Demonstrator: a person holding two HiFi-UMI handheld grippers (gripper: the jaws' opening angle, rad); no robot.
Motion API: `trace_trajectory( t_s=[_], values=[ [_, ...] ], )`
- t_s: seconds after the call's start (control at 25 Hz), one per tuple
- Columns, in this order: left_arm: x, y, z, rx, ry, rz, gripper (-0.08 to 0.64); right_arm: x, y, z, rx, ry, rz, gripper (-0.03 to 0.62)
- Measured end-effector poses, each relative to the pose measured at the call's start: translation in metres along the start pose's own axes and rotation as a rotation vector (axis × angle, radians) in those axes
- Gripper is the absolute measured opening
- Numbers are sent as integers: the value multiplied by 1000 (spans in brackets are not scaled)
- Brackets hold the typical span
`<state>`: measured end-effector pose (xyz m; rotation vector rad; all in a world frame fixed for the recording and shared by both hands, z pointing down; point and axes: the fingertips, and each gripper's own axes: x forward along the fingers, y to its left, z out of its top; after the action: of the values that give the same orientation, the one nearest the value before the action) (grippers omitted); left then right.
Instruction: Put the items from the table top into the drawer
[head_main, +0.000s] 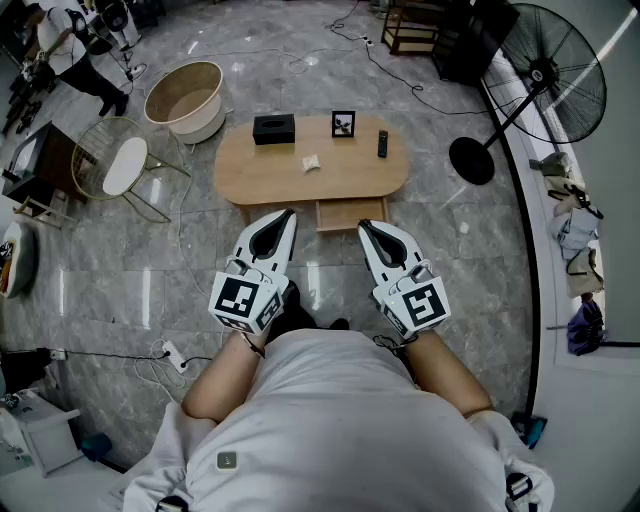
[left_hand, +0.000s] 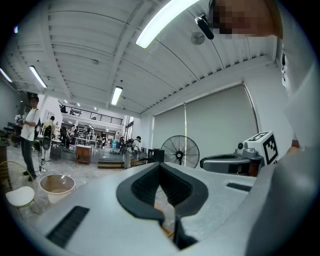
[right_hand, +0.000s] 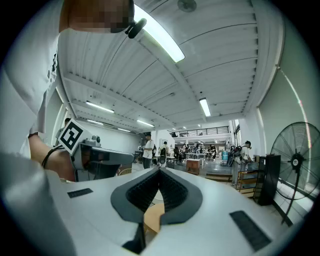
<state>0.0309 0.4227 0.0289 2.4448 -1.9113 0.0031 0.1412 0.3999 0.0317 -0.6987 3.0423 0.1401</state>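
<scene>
- Items on the table (head_main: 350, 178), all ahead of both claws and apart from each other: a black box (head_main: 273, 129) far ahead of the left claw, a small frame (head_main: 343, 123) upright ahead between the two claws, a dark remote (head_main: 382, 144) ahead of the right claw, and a small white object (head_main: 311, 163) nearest the claws, too small to identify.
- Drawer (head_main: 345, 213) pulled out from the table's near edge, just ahead of the claw tips and between them.
- Left claw (head_main: 290, 212), held level and pointing at the table; its own view shows the jaw tips (left_hand: 160, 164) meeting with nothing gripped.
- Right claw (head_main: 362, 224), level beside the left one, pointing the same way; its jaws are pressed together (right_hand: 160, 170) and hold nothing.
- Neither claw touches the table or any item.
- Person standing behind the claws, one in each hand, arms bent at the waist.
- Round tub (head_main: 185, 98) on the floor, beyond and to the left of the left claw.
- Wire chair (head_main: 120, 165) with a white seat, further left.
- Standing fan (head_main: 545, 85) beyond and to the right of the right claw.
</scene>
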Motion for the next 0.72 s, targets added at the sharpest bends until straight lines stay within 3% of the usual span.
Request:
trace_trajectory(
  t_s=[0.4, 0.72],
  values=[
    [16, 45, -5, -11, 6, 2, 9, 41, 2, -11, 0, 34, 59, 23],
    [35, 113, -14, -40, 24, -22, 9, 119, 1, -18, -13, 46, 69, 23]
  ],
)
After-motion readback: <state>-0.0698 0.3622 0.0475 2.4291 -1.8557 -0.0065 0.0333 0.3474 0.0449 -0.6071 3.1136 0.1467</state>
